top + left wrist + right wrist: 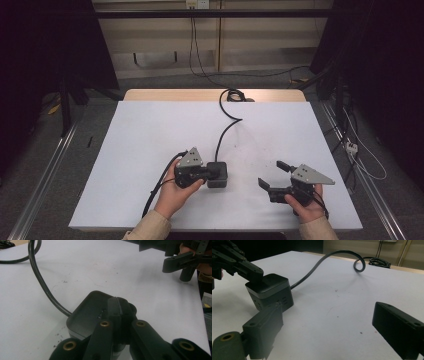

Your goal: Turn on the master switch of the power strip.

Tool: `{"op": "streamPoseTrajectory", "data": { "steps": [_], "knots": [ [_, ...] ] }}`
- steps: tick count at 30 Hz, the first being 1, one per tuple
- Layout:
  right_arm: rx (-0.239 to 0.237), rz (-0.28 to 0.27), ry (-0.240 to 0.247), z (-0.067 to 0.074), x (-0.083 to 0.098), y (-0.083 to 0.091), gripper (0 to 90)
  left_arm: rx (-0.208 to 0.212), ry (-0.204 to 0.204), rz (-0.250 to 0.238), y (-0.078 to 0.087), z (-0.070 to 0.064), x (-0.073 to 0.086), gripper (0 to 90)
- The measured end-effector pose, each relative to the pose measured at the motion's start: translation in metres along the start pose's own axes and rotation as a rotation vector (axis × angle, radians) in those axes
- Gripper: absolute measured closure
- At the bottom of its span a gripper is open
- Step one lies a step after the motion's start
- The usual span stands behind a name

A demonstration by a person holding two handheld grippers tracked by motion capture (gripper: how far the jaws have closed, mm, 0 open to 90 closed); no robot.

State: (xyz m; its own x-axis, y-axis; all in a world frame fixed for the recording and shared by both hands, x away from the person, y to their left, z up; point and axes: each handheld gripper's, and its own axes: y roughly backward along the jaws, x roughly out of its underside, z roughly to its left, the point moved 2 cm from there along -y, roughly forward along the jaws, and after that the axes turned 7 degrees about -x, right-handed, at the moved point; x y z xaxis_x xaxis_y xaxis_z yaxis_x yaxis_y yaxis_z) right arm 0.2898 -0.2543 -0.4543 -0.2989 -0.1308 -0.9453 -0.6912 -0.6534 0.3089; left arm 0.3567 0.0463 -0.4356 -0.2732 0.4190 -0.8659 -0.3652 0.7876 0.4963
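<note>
White table (150, 130), unlabelled black box (218, 175), cable (226, 131)

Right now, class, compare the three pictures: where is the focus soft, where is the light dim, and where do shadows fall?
High view: white table evenly lit, surroundings dark, faint shadow under the black box. Left gripper view: the near jaws of the left gripper are blurred; the cable is sharper. Right gripper view: the right gripper jaws are soft; a soft shadow lies left of the box.
</note>
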Motion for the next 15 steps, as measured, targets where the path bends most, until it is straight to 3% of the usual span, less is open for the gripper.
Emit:
{"op": "streamPoseTrajectory", "data": {
  "steps": [15],
  "knots": [
    [-0.001, 0.001, -0.002, -0.0003, 0.0003, 0.0000, 9.5, 0.002, 0.010, 0.001, 0.0000, 0.0002, 0.0006, 90.0]
  ]
}}
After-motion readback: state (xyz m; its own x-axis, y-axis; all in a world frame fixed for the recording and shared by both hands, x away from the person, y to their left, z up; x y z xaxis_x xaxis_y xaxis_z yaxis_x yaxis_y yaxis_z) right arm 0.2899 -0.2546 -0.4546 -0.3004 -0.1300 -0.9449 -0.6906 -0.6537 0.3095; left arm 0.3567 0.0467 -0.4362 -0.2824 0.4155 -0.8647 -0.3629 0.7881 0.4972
